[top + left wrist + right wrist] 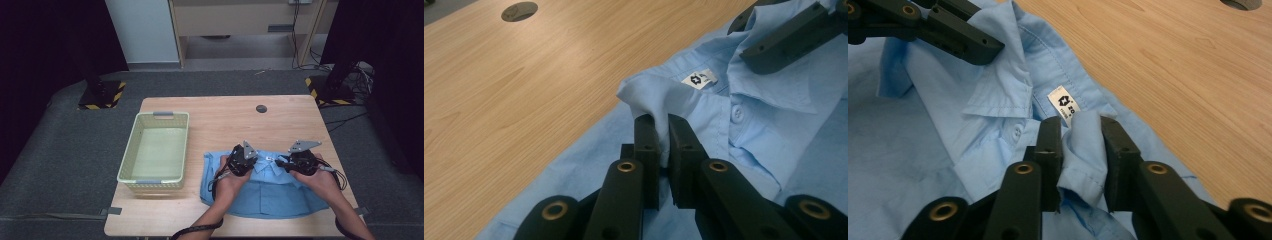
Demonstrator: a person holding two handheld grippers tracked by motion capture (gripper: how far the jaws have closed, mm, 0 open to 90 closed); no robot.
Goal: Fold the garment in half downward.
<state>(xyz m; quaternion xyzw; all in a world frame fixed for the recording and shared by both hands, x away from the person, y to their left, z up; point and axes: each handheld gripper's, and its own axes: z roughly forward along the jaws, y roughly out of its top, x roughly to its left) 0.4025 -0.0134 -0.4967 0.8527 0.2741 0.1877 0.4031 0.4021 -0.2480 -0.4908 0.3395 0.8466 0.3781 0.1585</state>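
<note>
Shirt (265, 187), pale blue and buttoned, lies collar-up on the bench (225, 120), with the left gripper (663, 137) clenched on a fold of collar and the right gripper (1082, 150) clamped on another fold just across the label (1064, 104). To lift well, I judge both should rise together, keeping the collar taut between the jaws so the body hangs evenly. Bare wood lies beyond the jaws; the basket (131, 150) stands apart on the left gripper's outer side.
</note>
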